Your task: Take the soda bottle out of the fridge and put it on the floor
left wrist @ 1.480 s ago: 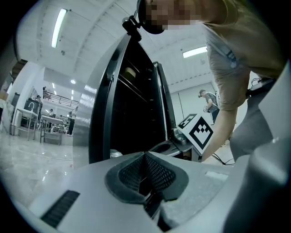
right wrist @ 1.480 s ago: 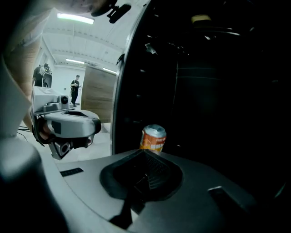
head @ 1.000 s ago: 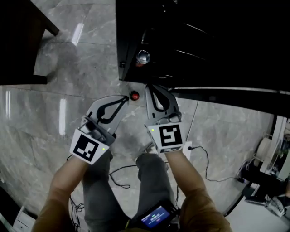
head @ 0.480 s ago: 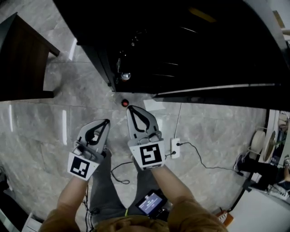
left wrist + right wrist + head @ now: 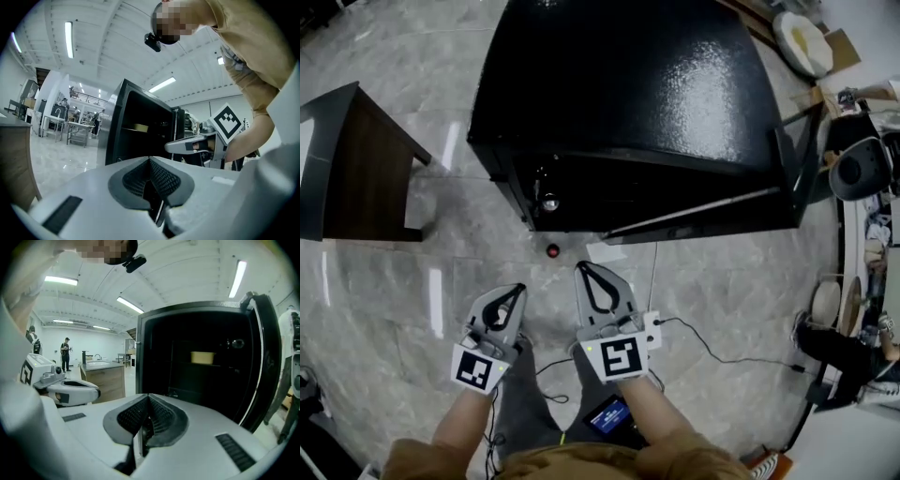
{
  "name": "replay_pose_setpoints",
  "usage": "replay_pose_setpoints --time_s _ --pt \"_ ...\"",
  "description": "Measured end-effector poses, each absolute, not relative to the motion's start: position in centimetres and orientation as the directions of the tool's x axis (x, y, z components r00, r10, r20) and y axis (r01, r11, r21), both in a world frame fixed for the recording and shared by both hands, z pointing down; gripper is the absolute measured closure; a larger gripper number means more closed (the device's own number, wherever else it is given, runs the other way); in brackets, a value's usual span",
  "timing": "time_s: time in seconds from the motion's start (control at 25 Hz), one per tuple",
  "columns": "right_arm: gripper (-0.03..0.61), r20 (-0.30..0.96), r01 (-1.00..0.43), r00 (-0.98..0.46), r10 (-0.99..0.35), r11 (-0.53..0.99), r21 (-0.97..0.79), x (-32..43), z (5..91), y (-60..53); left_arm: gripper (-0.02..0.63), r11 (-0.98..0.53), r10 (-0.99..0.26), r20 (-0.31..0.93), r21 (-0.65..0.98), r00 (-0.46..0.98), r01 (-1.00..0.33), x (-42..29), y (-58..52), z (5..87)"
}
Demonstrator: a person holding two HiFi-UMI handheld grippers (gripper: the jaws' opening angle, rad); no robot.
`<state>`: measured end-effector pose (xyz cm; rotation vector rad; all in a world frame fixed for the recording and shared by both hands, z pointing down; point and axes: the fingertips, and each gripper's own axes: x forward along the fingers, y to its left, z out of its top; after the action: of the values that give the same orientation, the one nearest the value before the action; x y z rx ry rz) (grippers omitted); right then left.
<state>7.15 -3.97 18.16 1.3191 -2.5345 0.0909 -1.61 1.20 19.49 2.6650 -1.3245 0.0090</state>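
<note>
From above, a small red cap [image 5: 551, 250] shows on the marble floor just in front of the open black fridge [image 5: 619, 84]; it looks like the soda bottle standing upright, its body hidden below the cap. A silver round top [image 5: 549, 201] sits inside the fridge's front edge. My left gripper [image 5: 518, 289] and right gripper [image 5: 584, 269] hang side by side a short way in front of the cap, both shut and empty. The left gripper view shows shut jaws [image 5: 151, 161] and the fridge [image 5: 136, 131]. The right gripper view shows shut jaws [image 5: 149, 399] facing the dark fridge interior [image 5: 197, 376].
The fridge door [image 5: 712, 211] stands open to the right. A dark wooden cabinet [image 5: 356, 169] is at the left. A white power strip [image 5: 652, 328] with a cable and a sheet of paper [image 5: 605, 251] lie on the floor. A yellow box [image 5: 202, 357] rests on a shelf.
Both grippers have drawn back from the fridge and the red cap, staying shut. The head view has risen and now takes in the whole fridge top.
</note>
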Motion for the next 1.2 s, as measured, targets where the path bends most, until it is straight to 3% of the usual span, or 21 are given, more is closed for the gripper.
replay_pose_setpoints --time_s 0.68,1.2 --pt "0.578 0.146 -0.895 -0.436 -0.888 0.445 0.037 13.5 0.5 0.2 0.62 -0.564 -0.826 -0.008 0.018 0.564 -0.826 -2.3 3.4 -1.2" --pt "0.578 0.017 -0.924 -0.381 -0.925 0.381 0.037 20.5 -8.7 3.4 0.62 -0.49 -0.87 -0.047 -0.027 0.491 -0.871 -4.5 5.7 -7.9"
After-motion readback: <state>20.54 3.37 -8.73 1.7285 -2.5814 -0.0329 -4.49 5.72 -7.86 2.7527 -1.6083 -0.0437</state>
